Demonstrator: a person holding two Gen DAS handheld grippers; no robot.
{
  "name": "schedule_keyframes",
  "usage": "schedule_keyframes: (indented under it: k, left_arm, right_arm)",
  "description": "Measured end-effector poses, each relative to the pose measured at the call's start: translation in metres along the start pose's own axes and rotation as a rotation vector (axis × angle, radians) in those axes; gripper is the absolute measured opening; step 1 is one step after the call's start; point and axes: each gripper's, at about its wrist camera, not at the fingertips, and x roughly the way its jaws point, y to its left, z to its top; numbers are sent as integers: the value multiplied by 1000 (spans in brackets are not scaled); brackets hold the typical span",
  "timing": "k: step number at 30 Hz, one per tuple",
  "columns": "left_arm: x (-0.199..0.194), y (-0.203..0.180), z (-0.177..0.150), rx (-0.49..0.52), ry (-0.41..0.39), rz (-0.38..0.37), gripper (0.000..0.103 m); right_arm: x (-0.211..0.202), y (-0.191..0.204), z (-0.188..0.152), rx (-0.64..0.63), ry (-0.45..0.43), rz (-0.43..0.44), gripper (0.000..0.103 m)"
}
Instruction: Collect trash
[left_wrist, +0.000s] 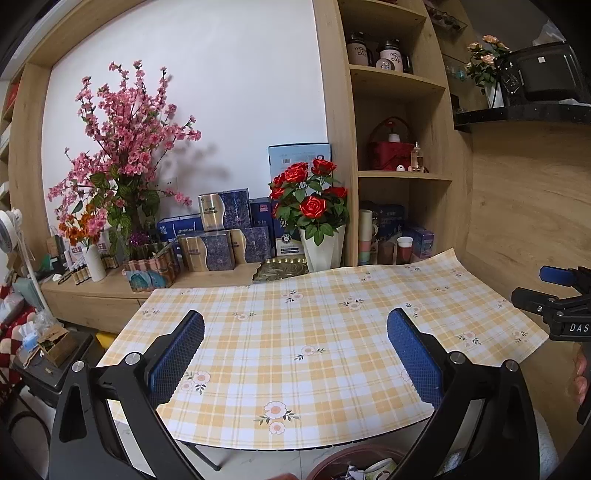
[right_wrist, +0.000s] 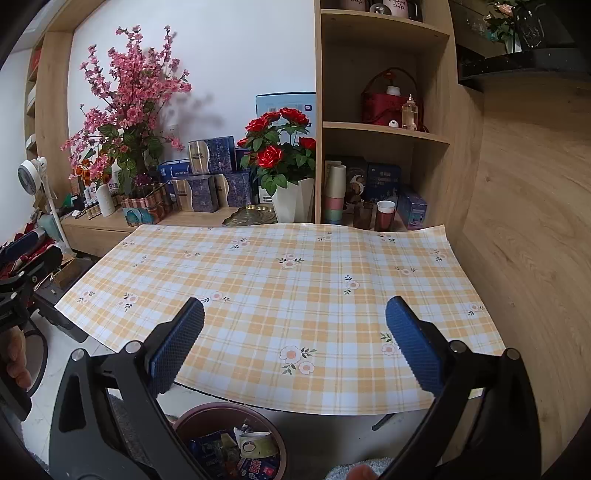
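Observation:
A brown round bin (right_wrist: 192, 417) stands on the floor below the table's near edge, with wrappers, a tape roll and other trash (right_wrist: 240, 454) in it. Its rim also shows in the left wrist view (left_wrist: 343, 458). My left gripper (left_wrist: 295, 350) is open and empty above the yellow checked tablecloth (left_wrist: 295, 325). My right gripper (right_wrist: 295, 347) is open and empty above the same cloth (right_wrist: 280, 280). The right gripper also shows at the right edge of the left wrist view (left_wrist: 554, 295). The left gripper shows at the left edge of the right wrist view (right_wrist: 26, 266).
Behind the table a low wooden shelf (right_wrist: 110, 225) holds a red rose pot (right_wrist: 284, 162), pink blossoms (right_wrist: 122, 110), blue boxes (right_wrist: 210, 173) and a brass dish (right_wrist: 251, 216). Wooden shelving (right_wrist: 384, 129) holds cups. A wood wall (right_wrist: 524, 221) stands right. A fan (right_wrist: 31, 175) and clutter sit left.

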Motion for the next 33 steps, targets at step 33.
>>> schedule_keyframes:
  k: [33]
  left_arm:
    - [1, -7, -2, 49, 9, 21, 97]
  right_arm:
    - [4, 0, -3, -12, 9, -10, 97]
